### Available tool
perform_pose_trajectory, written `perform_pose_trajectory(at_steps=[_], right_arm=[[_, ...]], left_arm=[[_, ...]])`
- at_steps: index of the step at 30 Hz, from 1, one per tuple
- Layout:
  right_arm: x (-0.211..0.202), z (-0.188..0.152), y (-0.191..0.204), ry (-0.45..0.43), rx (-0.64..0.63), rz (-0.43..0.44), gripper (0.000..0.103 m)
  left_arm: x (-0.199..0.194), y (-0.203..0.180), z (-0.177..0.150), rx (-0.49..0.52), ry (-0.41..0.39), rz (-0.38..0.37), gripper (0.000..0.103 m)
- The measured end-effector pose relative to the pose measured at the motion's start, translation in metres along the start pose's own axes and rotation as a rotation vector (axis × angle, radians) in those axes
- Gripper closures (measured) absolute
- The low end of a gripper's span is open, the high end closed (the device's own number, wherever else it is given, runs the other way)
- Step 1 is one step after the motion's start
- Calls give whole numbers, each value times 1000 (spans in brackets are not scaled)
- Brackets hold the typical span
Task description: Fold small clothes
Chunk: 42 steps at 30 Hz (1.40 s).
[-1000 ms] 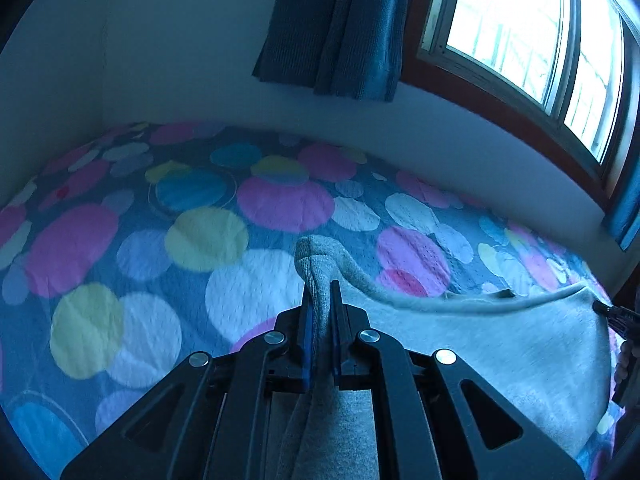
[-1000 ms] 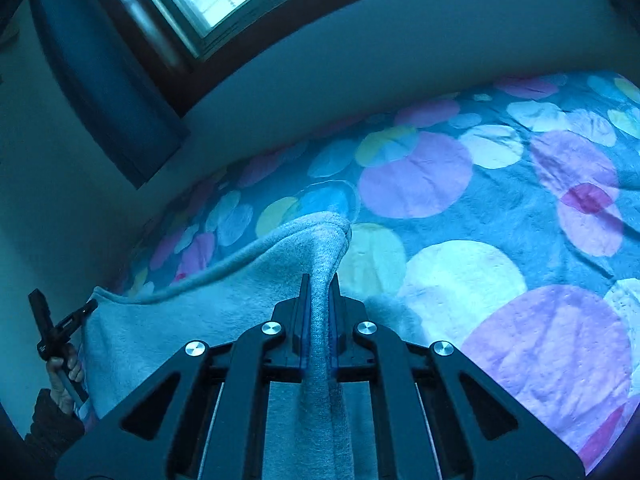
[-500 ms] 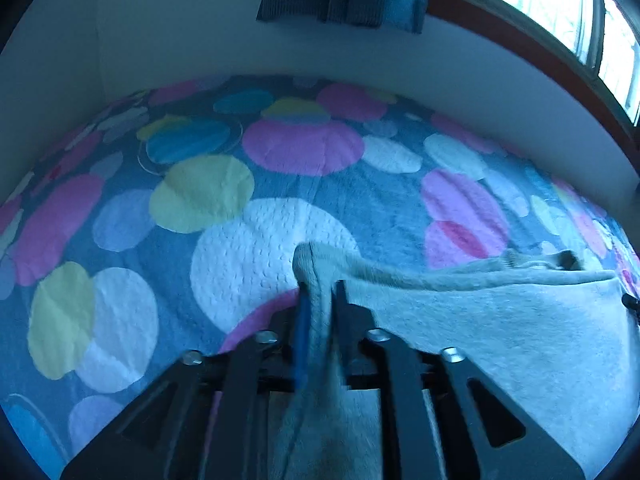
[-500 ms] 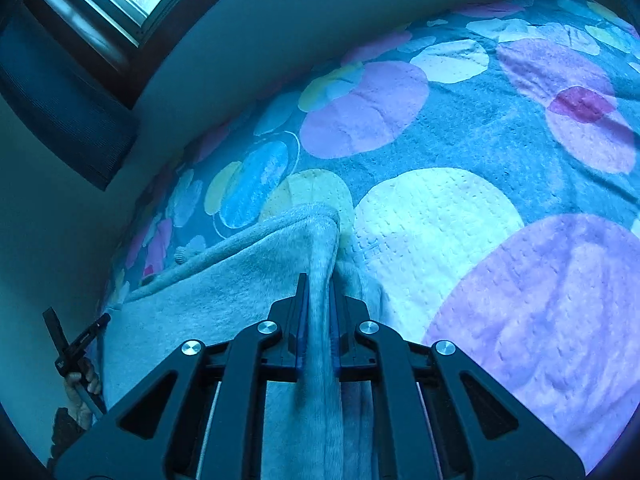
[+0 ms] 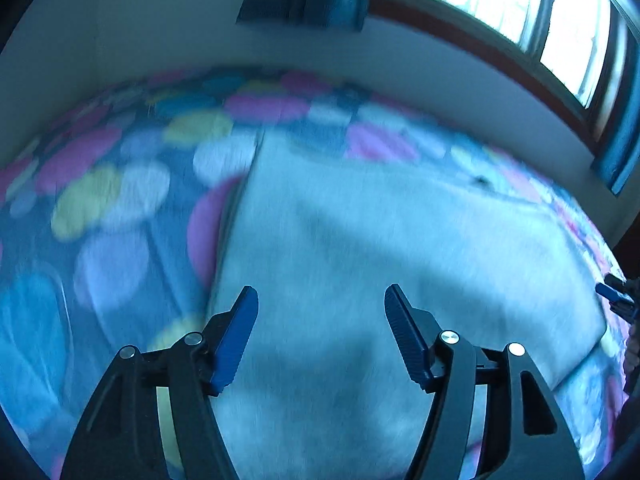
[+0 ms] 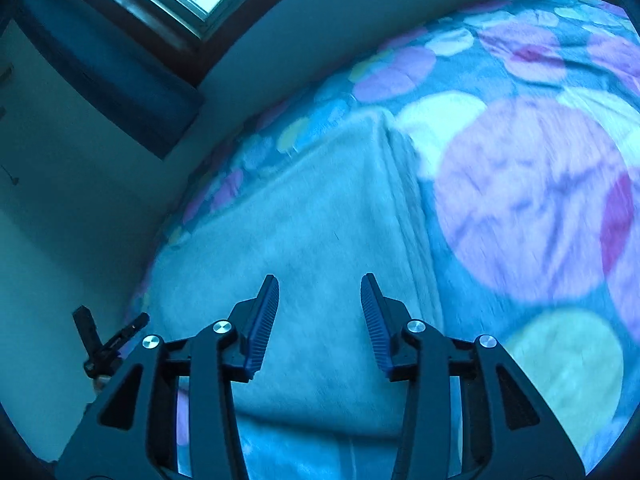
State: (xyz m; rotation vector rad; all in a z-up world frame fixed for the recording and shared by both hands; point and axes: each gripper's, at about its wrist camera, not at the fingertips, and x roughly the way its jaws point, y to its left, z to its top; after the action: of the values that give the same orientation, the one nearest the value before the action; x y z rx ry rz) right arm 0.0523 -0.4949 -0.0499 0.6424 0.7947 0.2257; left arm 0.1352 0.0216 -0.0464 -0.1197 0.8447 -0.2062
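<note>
Cloth released, flat on the bed

Garment (image 5: 360,264) lies spread on the dotted bedspread (image 5: 100,240), its long axis running between us. Our left gripper (image 5: 320,300) and right gripper (image 6: 320,292) hover just above it, jaws opening, nothing pinched.

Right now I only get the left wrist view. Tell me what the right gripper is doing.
Observer: The right gripper has let go; its fingers are opening over the grey cloth with nothing pinched between them.
Operator: Report the cloth's right edge.
Observer: It lies flat on the dotted bedspread, and stacked layers show along that edge, so it is folded over.
Operator: Describe what sits beyond that edge.
Observer: Only bedspread: a big purple dot, with a yellow one nearer the camera.
Operator: Say whether my gripper shows there.
Observer: Yes, the left gripper shows at the cloth's far left side.
</note>
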Motion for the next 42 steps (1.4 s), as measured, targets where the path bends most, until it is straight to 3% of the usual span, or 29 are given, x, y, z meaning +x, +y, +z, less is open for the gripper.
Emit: perform_pose_trajectory(at_steps=[2,5,14,24,29,31,33,38,42], right_arm=[[3,-12,-7,23,10,-44,61],[4,-21,-19,7,55,0,61],[0,-26,-39,-41,139,110,61],[0,-30,-35,-59,132,86,56],[1,-25,-9,-43,112,32,33],[0,-23,7,-49,88,-22,29],[2,-22,24,-50,67,-41,27],[25,-14,74,-21,0,24,25],[70,3,124,33,-73,75,24]], left_arm=[[3,2,-9,-17,3,-2,38],[0,-6,-11,23,-13,29,38],[0,0,-15,-11,-27,10,35],[-2,3,-15,-22,-34,-29,30],[-2,6,-15,-37,-38,-55,28],[-2,5,-15,-34,-38,-58,26],[-2,4,-15,-29,-38,-58,25],[-7,3,-14,-34,-48,-70,24],[-16,8,-13,-61,-68,-102,24]])
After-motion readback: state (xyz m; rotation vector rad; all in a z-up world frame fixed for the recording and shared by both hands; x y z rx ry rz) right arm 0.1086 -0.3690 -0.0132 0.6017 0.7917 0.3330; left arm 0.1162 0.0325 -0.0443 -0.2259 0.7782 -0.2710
